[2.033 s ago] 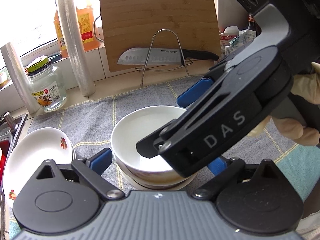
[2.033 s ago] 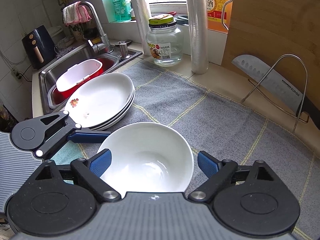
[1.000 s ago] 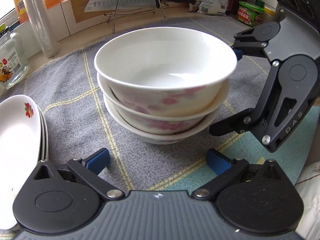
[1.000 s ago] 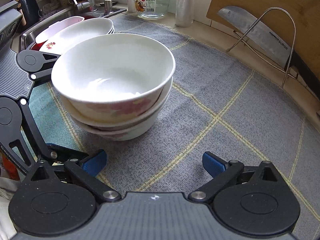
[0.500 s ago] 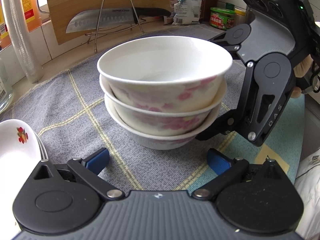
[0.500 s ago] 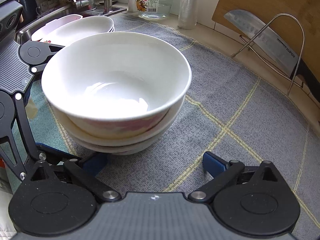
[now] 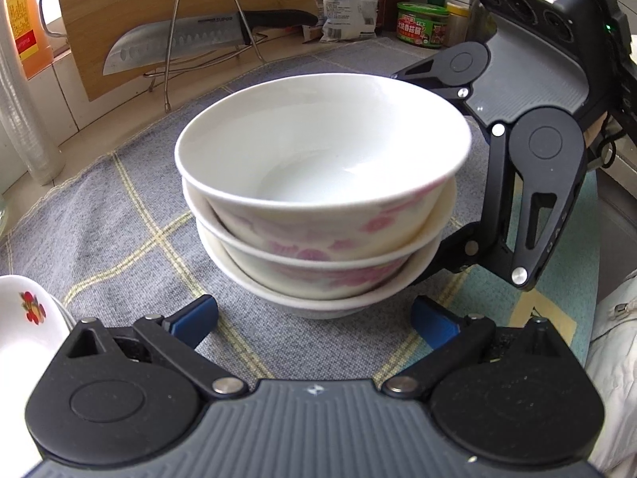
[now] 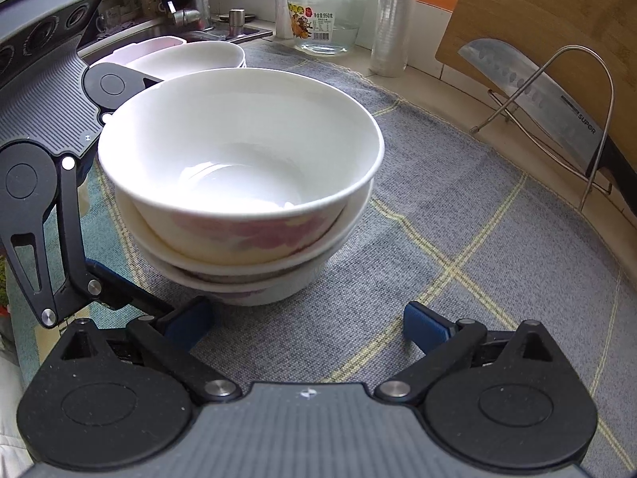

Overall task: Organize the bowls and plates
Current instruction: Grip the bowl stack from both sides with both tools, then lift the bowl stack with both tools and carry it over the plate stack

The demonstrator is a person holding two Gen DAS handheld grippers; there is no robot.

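A stack of three white bowls with pink flowers stands on the grey checked mat. My left gripper is open and low over the mat, its blue fingertips just short of the stack's base. My right gripper is also open and empty, facing the same bowl stack from the other side. Each gripper shows in the other's view: the right gripper close beside the bowls, the left gripper likewise. A pile of white plates lies beyond the bowls near the sink; the plates' edge shows at lower left.
A knife rests on a wire rack against a wooden cutting board. A glass jar and a roll of film stand by the window. A sink with a tap is at the far left. Tins and packets sit at the back.
Both grippers came down from above the top bowl to mat level on opposite sides of the stack, then edged closer to it. Both stayed open; the bowls have not moved.
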